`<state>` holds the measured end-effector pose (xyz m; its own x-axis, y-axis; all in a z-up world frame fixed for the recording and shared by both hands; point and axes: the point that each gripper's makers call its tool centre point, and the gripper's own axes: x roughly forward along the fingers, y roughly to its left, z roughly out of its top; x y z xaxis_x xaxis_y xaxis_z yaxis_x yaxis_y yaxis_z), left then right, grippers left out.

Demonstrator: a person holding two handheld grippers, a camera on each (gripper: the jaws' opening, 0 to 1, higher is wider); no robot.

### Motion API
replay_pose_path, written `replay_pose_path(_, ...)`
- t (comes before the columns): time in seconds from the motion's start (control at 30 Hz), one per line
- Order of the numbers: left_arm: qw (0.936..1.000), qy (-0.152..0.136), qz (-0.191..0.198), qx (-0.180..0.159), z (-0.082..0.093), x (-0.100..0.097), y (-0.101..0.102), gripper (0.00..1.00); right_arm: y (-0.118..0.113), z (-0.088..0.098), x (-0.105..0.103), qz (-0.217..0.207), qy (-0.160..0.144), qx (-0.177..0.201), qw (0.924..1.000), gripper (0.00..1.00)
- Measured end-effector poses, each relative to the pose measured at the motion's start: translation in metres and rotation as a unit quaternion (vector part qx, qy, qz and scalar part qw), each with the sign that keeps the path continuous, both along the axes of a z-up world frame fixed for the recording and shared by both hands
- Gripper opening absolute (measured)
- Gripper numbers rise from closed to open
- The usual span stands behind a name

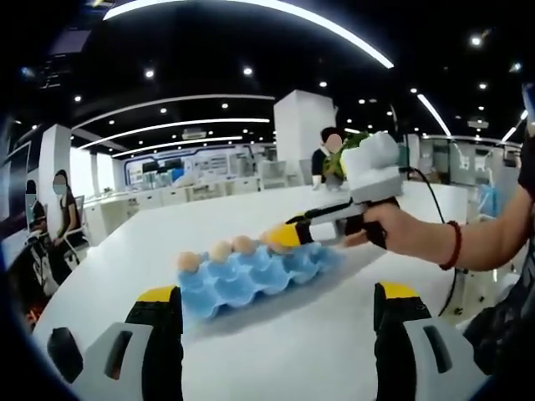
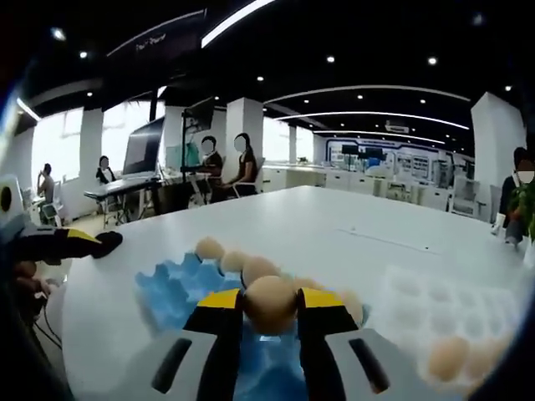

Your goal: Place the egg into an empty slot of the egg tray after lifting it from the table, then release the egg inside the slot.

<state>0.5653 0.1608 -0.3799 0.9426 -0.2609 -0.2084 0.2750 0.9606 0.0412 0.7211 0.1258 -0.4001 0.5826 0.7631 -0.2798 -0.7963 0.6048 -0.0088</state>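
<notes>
Blue egg tray [image 2: 180, 305] lies beneath the right gripper [image 2: 269, 311], whose fingers [image 2: 219, 307] clasp an egg [image 2: 269, 302]; it should be lowered gently into an empty slot. Left gripper [image 1: 277, 311] is held open.

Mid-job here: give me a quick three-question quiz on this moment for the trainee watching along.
1. True or false: the right gripper is shut on an egg.
2. In the right gripper view, what lies directly below the held egg? A) the blue egg tray B) the white tray C) the bare table
3. In the left gripper view, how do the left gripper's jaws stand?

Key:
1. True; the egg sits between the yellow-tipped jaws.
2. A.
3. Apart, with nothing between them, short of the blue egg tray.
</notes>
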Motion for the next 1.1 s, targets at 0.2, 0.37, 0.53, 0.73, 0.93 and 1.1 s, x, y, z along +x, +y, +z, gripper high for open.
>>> replay_pose_path(0.2, 1.0000, 0.000, -0.003, -0.001, 0.000, 0.001, 0.000, 0.97, -0.003, -0.019, 0.002, -0.013, 0.053, -0.013, 0.9984, 0.27)
replay_pose_path(0.37, 1.0000, 0.002, -0.008, 0.002, -0.001, 0.003, -0.002, 0.96, -0.003, -0.017, 0.004, -0.021, 0.065, 0.003, 0.9976, 0.27)
replay_pose_path(0.53, 0.9999, 0.001, -0.011, 0.000, 0.000, 0.003, -0.003, 0.96, 0.005, -0.016, 0.001, -0.021, 0.067, 0.008, 0.9975, 0.34)
replay_pose_path(0.73, 0.9999, 0.004, -0.009, 0.001, -0.002, 0.002, 0.000, 0.96, 0.003, -0.017, 0.004, -0.042, 0.039, -0.016, 0.9982, 0.28)
replay_pose_path(0.93, 1.0000, 0.005, -0.008, 0.001, -0.001, 0.002, 0.002, 0.96, 0.002, -0.017, 0.005, -0.058, 0.035, -0.018, 0.9975, 0.28)
replay_pose_path(1.1, 1.0000, 0.005, -0.007, 0.000, -0.002, 0.002, 0.003, 0.96, 0.002, -0.016, 0.006, -0.057, 0.036, -0.006, 0.9977, 0.27)
